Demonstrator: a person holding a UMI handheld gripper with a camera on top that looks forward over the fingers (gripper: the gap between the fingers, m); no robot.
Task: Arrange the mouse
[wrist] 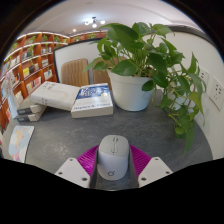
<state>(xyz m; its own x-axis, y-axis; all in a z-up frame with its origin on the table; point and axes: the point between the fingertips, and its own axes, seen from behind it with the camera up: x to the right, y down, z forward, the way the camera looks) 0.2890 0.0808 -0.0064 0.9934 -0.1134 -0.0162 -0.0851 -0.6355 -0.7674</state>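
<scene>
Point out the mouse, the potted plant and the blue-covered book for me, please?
mouse (113, 156): gripper view, top shell, between the fingers.
potted plant (131, 90): gripper view, white pot's front wall.
blue-covered book (94, 97): gripper view, front cover.

An evenly lit indoor scene seen through a fisheye lens. A ceiling lamp (93, 20) glows bright overhead, slightly washed out. The white pot (130, 90) and the books (75, 97) cast only soft shadows on the grey table (70, 135). Straight lines bend strongly toward the rim, so the bookshelf (30, 65) curves. The plant (150, 55) in the middle is fairly sharp; the mouse (113, 156) close to the lens looks soft and pale.
</scene>
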